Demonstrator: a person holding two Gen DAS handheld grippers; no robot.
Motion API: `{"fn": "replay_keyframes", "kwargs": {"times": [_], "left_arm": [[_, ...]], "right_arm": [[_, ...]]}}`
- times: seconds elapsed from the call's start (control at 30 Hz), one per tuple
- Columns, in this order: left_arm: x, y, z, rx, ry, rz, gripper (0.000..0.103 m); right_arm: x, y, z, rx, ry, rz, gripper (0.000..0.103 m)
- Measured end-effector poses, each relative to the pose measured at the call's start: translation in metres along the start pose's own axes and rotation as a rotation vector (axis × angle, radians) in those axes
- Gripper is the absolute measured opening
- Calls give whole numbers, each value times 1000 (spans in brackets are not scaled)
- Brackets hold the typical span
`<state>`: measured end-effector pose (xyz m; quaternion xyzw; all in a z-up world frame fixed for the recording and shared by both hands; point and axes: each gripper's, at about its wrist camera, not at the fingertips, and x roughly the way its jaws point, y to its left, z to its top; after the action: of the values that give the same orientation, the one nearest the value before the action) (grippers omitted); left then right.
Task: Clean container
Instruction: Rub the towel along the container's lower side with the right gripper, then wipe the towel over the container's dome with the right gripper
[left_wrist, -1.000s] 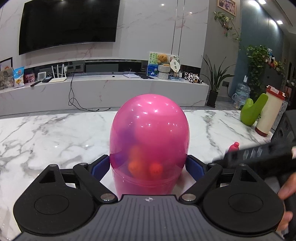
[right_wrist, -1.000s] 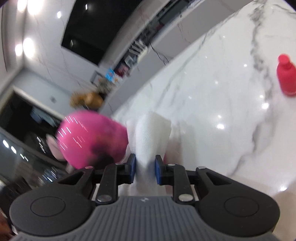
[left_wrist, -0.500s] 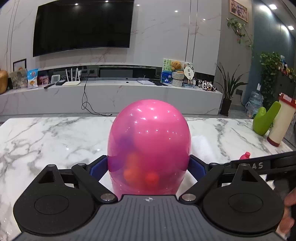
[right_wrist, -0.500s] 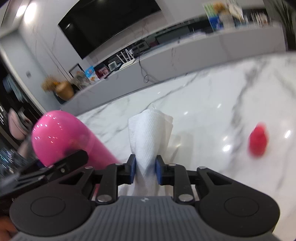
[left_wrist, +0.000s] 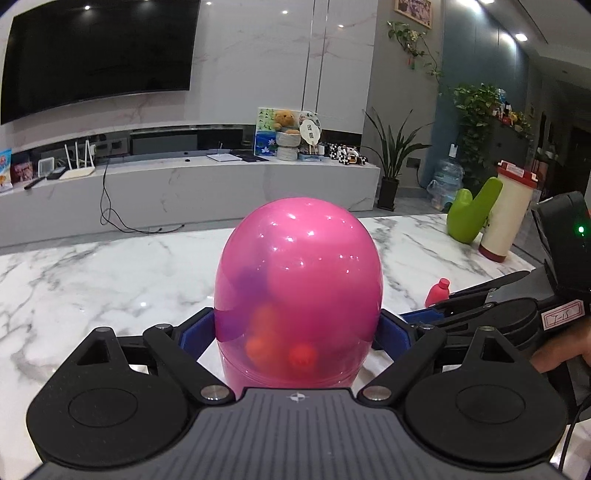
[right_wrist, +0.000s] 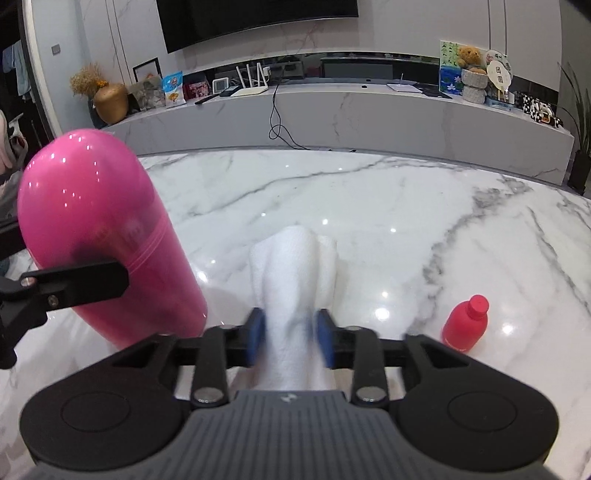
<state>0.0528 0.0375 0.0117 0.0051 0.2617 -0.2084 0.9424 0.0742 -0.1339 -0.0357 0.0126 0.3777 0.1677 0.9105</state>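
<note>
On the marble desk (left_wrist: 110, 273) we see a small red bottle (left_wrist: 437, 293) toward the right edge, with a green object (left_wrist: 472, 210) and a cream canister (left_wrist: 508, 210) at the far right corner. The pink container (left_wrist: 299, 291) fills the left view and hides the desk directly ahead; the left gripper (left_wrist: 295, 328) is clamped on its sides, holding it above the desk. Only this view shows, through the tinted wall, orange-red round items inside, possibly balls, and the right gripper (left_wrist: 480, 306) beside the container. The right wrist view alone shows the white folded cloth (right_wrist: 293, 269) pinched between the right gripper's (right_wrist: 291, 338) blue pads (right_wrist: 255, 336), the container's (right_wrist: 96, 229) long flank tilted at left, and the red bottle (right_wrist: 466, 323) standing just right of the cloth. The cloth appears clear of the container, though blur makes this uncertain. Compared with half a second earlier, we note the right gripper has levelled, and the bottle now lies nearer it.
</note>
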Motion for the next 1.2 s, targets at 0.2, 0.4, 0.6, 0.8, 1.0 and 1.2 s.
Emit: {"fn": "replay_keyframes", "kwargs": {"times": [0.2,0.4,0.6,0.8,1.0,1.2], "left_arm": [[-9,-20,-6,-21,-44,133,91],[-19,-39,-13,-41,-88,266,90],[-16,-37,-11,-33,-89,256,88],[-8,-26,-4,-13,-80,188,88],[-2,-16,0,5,-67,116,88],[-4,-10,3,17,-53,68,88]], "right_arm": [[-14,8,4,-7,-114,10,47],[-10,22,-2,-50,-86,21,42],[1,26,-7,-76,-29,21,44],[8,28,-11,-124,-20,13,45],[11,28,-10,-210,-15,-12,33],[8,13,-5,-91,-28,4,23]]}}
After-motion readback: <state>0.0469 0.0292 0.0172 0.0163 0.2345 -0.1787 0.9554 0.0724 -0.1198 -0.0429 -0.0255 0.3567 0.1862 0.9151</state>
